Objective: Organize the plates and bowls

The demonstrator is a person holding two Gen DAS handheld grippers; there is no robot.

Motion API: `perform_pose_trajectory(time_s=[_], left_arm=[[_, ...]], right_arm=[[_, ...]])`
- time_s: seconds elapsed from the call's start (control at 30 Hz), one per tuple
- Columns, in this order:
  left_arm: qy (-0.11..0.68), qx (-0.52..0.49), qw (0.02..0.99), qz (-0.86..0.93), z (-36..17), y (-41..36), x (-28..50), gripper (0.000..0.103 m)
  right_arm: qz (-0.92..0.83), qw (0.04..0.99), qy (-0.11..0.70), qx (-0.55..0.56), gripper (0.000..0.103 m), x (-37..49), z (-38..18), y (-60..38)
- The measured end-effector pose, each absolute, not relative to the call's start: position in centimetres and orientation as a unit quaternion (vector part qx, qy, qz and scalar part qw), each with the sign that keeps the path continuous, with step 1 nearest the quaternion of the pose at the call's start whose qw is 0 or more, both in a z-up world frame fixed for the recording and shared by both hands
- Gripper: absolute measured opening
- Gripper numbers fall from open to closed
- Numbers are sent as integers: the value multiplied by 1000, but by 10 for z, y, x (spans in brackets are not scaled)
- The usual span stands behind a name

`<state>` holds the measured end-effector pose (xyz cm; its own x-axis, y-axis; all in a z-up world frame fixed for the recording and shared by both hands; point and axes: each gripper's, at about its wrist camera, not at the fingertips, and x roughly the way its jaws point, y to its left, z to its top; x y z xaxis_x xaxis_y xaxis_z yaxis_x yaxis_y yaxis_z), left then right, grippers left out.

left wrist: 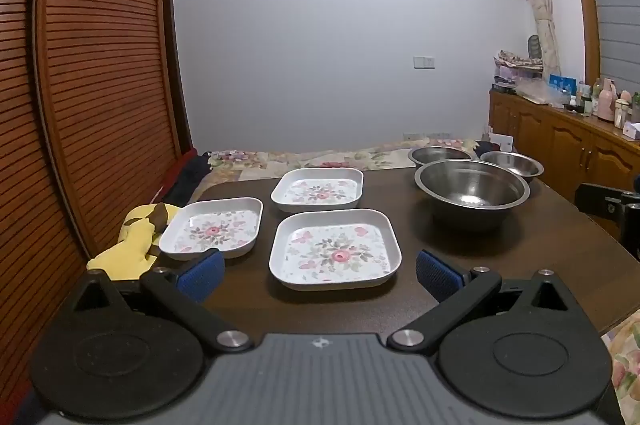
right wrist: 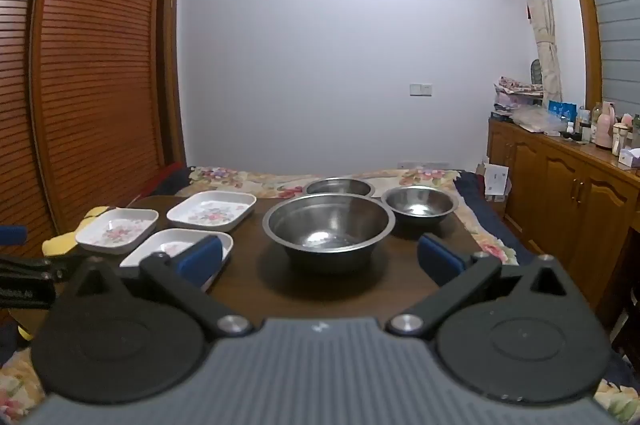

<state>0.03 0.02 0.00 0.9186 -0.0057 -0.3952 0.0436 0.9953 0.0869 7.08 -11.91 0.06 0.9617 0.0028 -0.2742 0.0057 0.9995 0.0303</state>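
Note:
Three square white plates with a flower print lie on the dark wooden table: a near plate, a left plate and a far plate. Three steel bowls stand to their right: a large bowl, a small bowl and a far bowl. My left gripper hangs open just short of the near plate. My right gripper hangs open in front of the large bowl. Nothing sits between either pair of blue pads.
A yellow cloth lies at the table's left edge beside the left plate. A bed with a floral cover lies behind the table. A slatted wooden door stands on the left, a cluttered wooden cabinet on the right.

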Motion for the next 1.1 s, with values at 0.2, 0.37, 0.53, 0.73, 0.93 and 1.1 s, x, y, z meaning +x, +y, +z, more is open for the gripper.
perform_pose_trajectory(time_s=[0.2,0.37,0.53,0.73,0.93,1.1], left_arm=[[200,44,979,-12,0,1,0,103],[200,43,979,-13,0,1,0,103],[201,44,979,-16,2,3,0,103],[199,45,979,-13,1,2,-1,103],[196,44,979,-18,4,1,-4,103],[193,43,980,-21,7,2,-7,103]], right_arm=[[-3,990,137,20,103,70,1,-123],[-4,991,136,16,103,69,-1,-124],[-7,990,139,12,103,71,-3,-124],[-6,990,142,16,103,68,-3,-124],[-3,989,143,19,103,69,-3,-122],[-2,989,144,21,103,69,-3,-123]])
